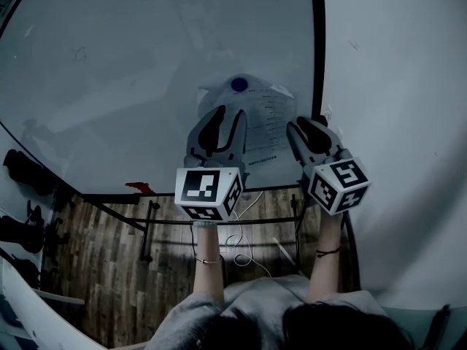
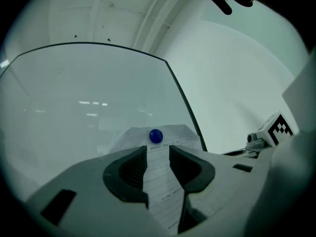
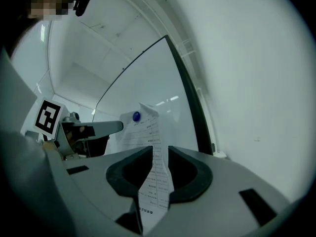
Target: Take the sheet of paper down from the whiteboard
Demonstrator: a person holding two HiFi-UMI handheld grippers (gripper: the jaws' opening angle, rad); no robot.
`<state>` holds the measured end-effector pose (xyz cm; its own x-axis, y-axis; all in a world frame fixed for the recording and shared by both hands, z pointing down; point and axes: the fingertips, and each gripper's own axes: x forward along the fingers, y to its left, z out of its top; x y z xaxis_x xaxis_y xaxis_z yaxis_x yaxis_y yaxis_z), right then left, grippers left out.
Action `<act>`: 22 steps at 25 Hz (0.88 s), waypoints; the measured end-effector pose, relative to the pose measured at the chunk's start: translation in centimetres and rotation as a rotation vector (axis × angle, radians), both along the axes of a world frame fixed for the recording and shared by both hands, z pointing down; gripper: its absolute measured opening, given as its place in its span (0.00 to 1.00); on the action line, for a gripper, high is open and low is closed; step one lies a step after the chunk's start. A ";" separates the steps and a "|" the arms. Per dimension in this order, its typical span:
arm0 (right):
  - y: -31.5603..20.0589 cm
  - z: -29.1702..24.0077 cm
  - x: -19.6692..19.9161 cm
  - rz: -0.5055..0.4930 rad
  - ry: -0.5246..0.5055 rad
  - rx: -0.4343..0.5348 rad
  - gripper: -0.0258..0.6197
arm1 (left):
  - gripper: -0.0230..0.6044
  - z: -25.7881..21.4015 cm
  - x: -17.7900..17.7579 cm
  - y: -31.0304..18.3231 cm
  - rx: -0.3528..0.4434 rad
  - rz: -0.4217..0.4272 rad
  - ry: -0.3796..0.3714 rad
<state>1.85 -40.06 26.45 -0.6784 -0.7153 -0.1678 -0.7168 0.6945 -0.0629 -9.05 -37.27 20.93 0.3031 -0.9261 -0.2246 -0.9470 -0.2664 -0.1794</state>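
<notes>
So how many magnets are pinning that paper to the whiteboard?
1: a blue magnet at the top middle of the sheet. Parts of the sheet are covered, so another could be hidden.

blue magnet, white line-printed sheet of paper, black-and-white marker cube

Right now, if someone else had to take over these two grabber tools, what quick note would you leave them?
Left gripper: open and empty, in front of the sheet of paper, pointing just below the blue magnet.
Right gripper: shut on the sheet's right edge, which curls away from the whiteboard.
Done: the sheet is gripped on one side.
Left: the magnet pins the top of the sheet to the board. The left gripper will probably have to pull the magnet off before the sheet can come down.
</notes>
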 end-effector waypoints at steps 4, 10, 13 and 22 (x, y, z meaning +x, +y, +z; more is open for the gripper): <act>-0.2 0.1 -0.3 -0.012 -0.002 -0.006 0.17 | 0.25 -1.5 0.2 -0.8 0.031 -0.004 -0.013; -0.6 0.4 -0.7 -0.025 0.000 -0.016 0.17 | 0.26 -2.8 0.6 -1.8 0.056 -0.015 -0.051; -0.9 0.5 -0.7 -0.027 -0.002 -0.019 0.18 | 0.28 -3.0 0.9 -2.2 0.063 -0.028 -0.080; -1.3 0.0 -1.1 -0.041 0.002 -0.018 0.18 | 0.30 -3.7 2.0 -3.1 0.072 -0.090 -0.175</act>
<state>0.79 -41.33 26.49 -0.7073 -0.6899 -0.1543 -0.6880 0.7219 -0.0742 -7.07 -40.40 17.23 0.2601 -0.9347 -0.2423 -0.9190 -0.1626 -0.3592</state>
